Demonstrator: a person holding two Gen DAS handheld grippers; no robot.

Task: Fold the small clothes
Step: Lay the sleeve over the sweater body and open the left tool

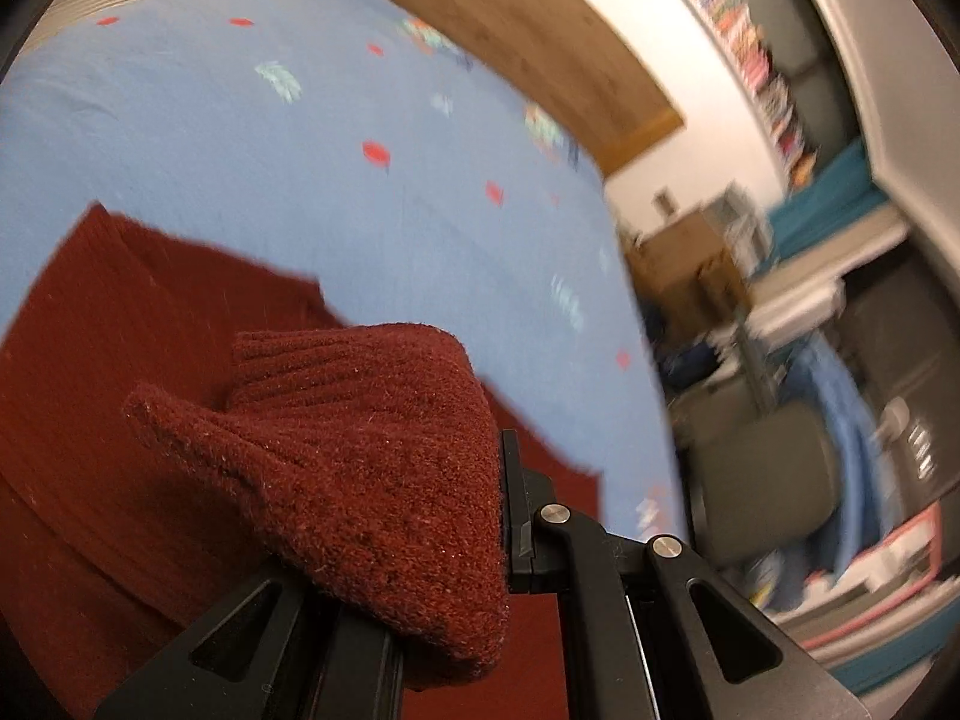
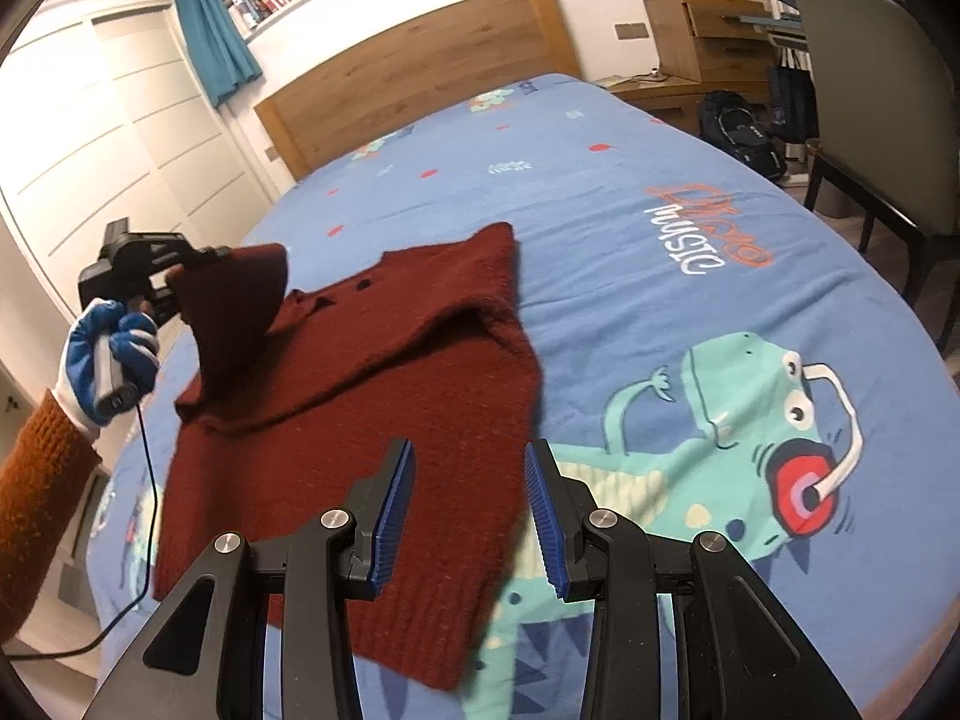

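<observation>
A small dark red knitted sweater (image 2: 360, 396) lies flat on the blue bed cover (image 2: 660, 312), one sleeve folded across its chest. My left gripper (image 2: 198, 276) is shut on the cuff of the other sleeve (image 2: 240, 300) and holds it lifted above the sweater's left side. In the left wrist view the sleeve cuff (image 1: 372, 456) drapes over the left gripper (image 1: 480, 516) and hides its fingertips. My right gripper (image 2: 469, 516) is open and empty, hovering above the sweater's lower hem.
The wooden headboard (image 2: 420, 72) stands at the far end of the bed. A chair (image 2: 882, 90) and a wooden desk (image 2: 708, 36) stand at the right of the bed. White wardrobe doors (image 2: 108, 138) line the left. A black cable (image 2: 150, 480) hangs from the left gripper.
</observation>
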